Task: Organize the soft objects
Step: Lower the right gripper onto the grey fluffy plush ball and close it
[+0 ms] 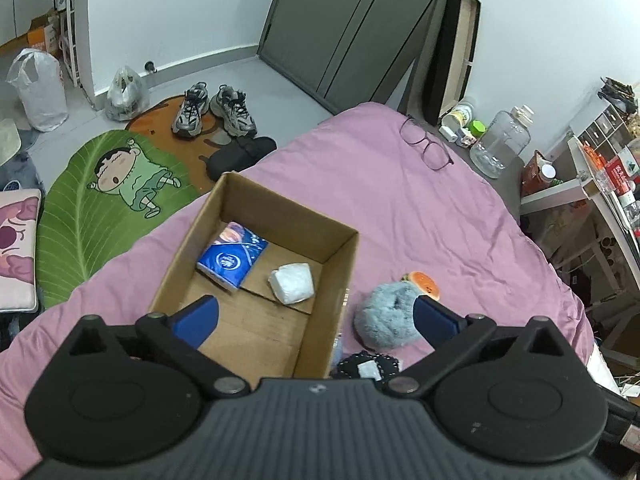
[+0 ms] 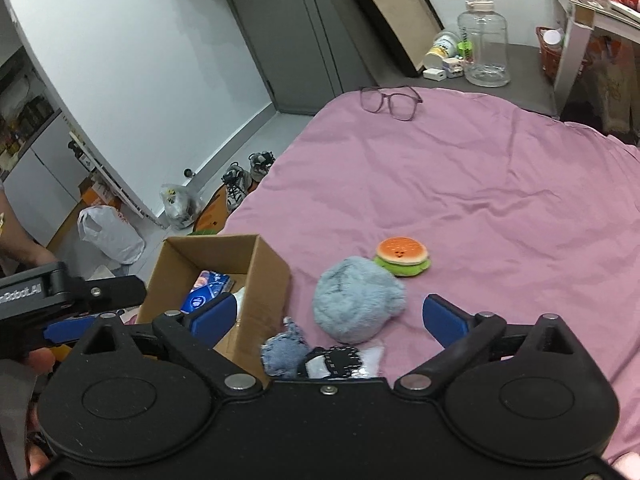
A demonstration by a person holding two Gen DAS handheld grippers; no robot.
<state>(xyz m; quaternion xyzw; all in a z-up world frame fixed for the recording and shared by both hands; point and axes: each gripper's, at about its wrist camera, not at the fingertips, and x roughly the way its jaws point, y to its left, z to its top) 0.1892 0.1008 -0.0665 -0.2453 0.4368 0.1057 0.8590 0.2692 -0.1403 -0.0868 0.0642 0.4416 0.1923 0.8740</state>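
An open cardboard box (image 1: 344, 264) (image 2: 268, 276) sits on the pink bed. Inside lie a blue tissue pack (image 1: 232, 256) (image 2: 204, 290) and a white tissue pack (image 1: 292, 283). My left gripper (image 1: 316, 320) is open and empty above the box's near end. Right of the box lie a fluffy grey-blue plush (image 1: 390, 316) (image 2: 356, 300), a burger plush (image 1: 426, 283) (image 2: 402, 257), a small blue-grey soft toy (image 2: 286, 350) and a black-and-white soft item (image 1: 368, 366) (image 2: 336, 360). My right gripper (image 2: 332, 318) is open and empty just above the grey-blue plush.
Glasses (image 1: 426, 146) (image 2: 390, 101) lie at the bed's far side. A clear water jug (image 1: 500, 144) (image 2: 484, 40) and small items stand on the nightstand. Shoes (image 1: 216, 110), bags and a leaf rug (image 1: 100, 208) are on the floor left. Shelves (image 1: 592, 184) stand right.
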